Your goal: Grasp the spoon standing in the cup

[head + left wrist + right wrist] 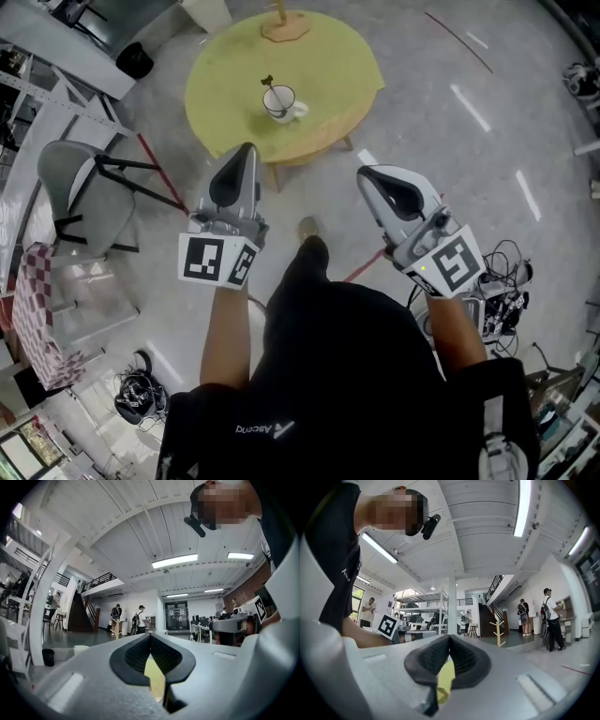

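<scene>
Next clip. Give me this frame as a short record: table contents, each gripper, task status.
table: round, yellow-green top, ahead of the person
cup: white, upright near the table's middle
spoon: standing in the cup, handle up
left gripper: fingers together, nothing between them, apart from the cup
right gripper: fingers together, nothing between them, apart from the cup
chair: grey, on the floor left of the table
status: spoon not yet grasped

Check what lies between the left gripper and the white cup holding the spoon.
Head view: only bare yellow-green round tabletop between left gripper and white cup.
</scene>
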